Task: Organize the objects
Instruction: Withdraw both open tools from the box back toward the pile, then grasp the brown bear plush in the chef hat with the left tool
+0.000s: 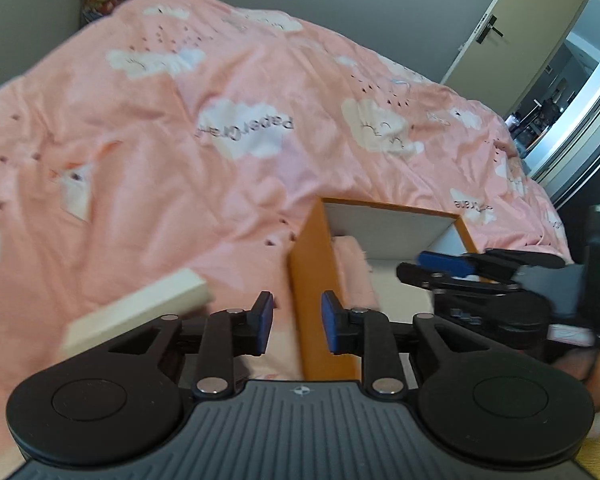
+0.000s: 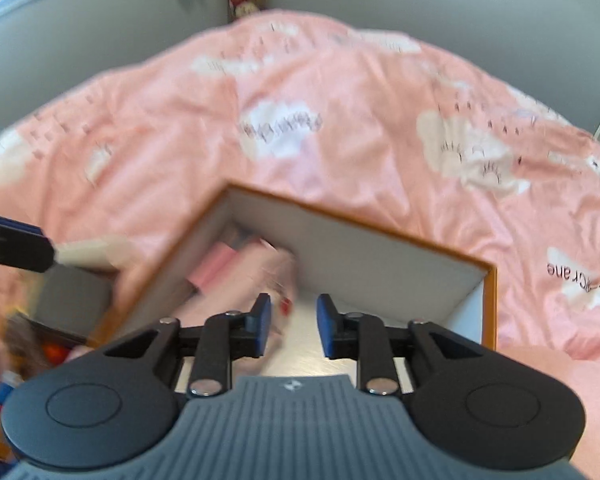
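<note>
A: Orange-rimmed open cardboard box [image 2: 400, 236] sits on the pink cloud-print duvet [image 1: 179, 120], pink folded cloth [image 2: 235, 272] inside.

B: And the grippers?

A: Left gripper [image 1: 296, 322] and right gripper [image 2: 293, 326] both hover above it, jaws apart, empty.

Pink duvet cover [image 1: 179, 128] has white cloud prints with upside-down dark lettering: one cloud reads "PaperCrane" [image 1: 245, 127] in the left wrist view. Near the bed edge another cloud [image 2: 576, 276] shows the same word, only "…crane" legible in the right wrist view. Middle cloud's text in that view is too blurred to read.
</note>
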A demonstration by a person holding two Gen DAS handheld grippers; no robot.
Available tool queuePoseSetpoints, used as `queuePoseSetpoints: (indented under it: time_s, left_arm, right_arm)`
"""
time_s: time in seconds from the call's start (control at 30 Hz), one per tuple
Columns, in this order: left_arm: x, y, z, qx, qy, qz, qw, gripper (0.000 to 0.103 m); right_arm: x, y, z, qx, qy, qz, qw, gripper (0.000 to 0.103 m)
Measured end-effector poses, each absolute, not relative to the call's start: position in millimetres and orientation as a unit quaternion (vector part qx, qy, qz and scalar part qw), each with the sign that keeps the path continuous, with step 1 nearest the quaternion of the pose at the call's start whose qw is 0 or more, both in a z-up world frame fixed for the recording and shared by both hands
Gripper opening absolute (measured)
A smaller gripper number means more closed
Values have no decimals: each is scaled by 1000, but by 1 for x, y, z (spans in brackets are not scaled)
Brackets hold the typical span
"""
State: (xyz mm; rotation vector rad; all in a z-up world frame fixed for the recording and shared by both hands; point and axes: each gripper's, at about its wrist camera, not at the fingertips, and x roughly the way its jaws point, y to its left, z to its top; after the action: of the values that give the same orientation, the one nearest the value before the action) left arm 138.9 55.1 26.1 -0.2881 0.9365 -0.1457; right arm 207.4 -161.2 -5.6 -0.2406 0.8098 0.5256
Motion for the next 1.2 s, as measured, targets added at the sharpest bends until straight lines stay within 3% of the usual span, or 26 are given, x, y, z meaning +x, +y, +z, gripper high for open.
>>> queuePoseSetpoints:
  time_s: [0.2,0.33,0.57,0.73,0.93,1.17,1.2]
  left_arm:
    - [104,74,27,-148,473,-39,868,33]
    - [81,80,9,-168,503,-17,848,38]
    - [50,87,-23,-209,541,9,814,34]
    - [35,100,-41,-255,563,35,785,49]
    - [33,99,-64,-299,576,28,760,55]
    - [38,94,-87,-336,583,20,740,54]
    - [38,93,-89,-340,583,14,738,46]
  right_arm:
    - [160,-128,19,-80,399,324,854,40]
    - [129,-102,17,-103,409,356,834,40]
    - [90,-77,-7,-175,424,361,812,39]
    - [80,-73,-8,-205,413,348,816,42]
    - [76,-71,-10,-222,406,338,819,47]
    - [82,-79,-13,-209,416,329,821,47]
    - [82,-79,-13,-208,416,330,821,47]
